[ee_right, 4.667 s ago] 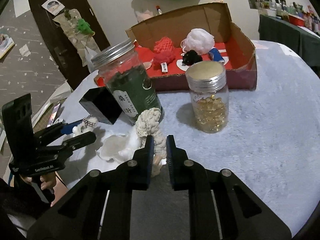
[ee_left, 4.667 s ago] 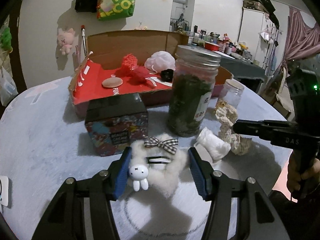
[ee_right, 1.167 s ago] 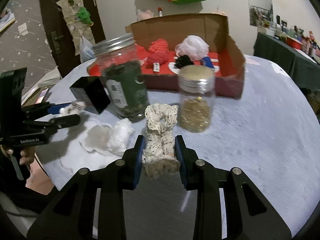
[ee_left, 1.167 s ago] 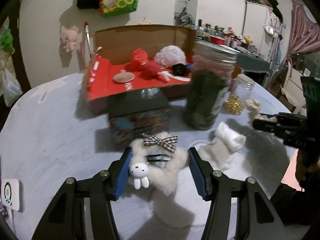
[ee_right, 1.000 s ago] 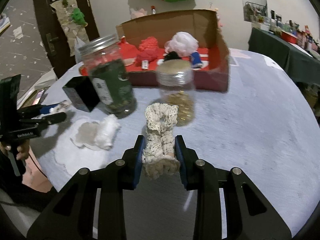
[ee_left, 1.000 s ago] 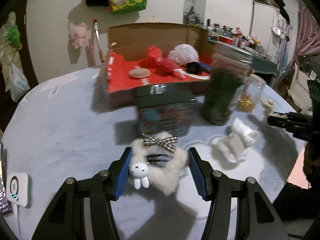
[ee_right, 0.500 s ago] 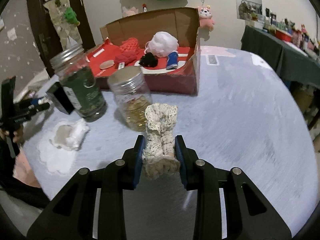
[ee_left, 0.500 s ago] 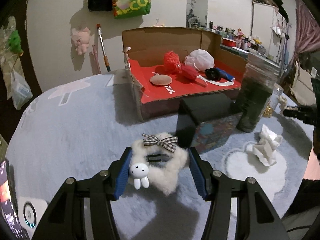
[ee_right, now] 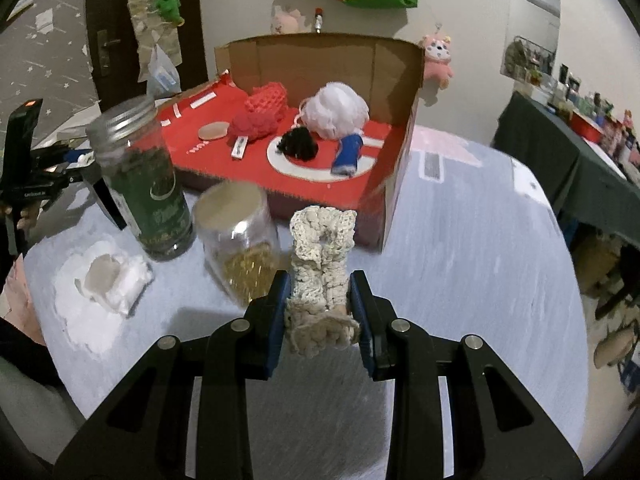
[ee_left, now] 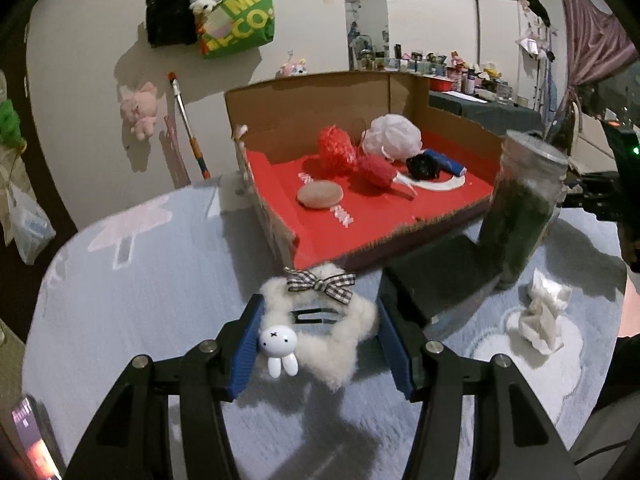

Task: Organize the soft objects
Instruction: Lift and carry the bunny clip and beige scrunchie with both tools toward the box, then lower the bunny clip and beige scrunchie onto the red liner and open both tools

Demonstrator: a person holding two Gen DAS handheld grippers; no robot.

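My left gripper (ee_left: 320,340) is shut on a fluffy white hair clip (ee_left: 328,332) with a checked bow and a small white rabbit, held above the table in front of the cardboard box (ee_left: 320,96). My right gripper (ee_right: 320,300) is shut on a cream crocheted scrunchie (ee_right: 320,256), held just before the box's near right corner (ee_right: 394,184). The red-lined box holds red puffs (ee_right: 262,114), a white mesh pouf (ee_right: 334,110), a black scrunchie (ee_right: 298,142), a blue item (ee_right: 348,152) and a tan pad (ee_right: 214,131). A white sock (ee_right: 112,276) lies on the table.
A tall jar of dark green leaves (ee_right: 148,180) and a small jar of yellow capsules (ee_right: 240,248) stand in front of the box. A black box (ee_left: 436,284) sits beside the green jar (ee_left: 520,208). A phone (ee_left: 28,444) lies at the table's left edge.
Both grippers have swung around the table towards the cardboard box, each still holding its item. The box now looks closer and more central in both views.
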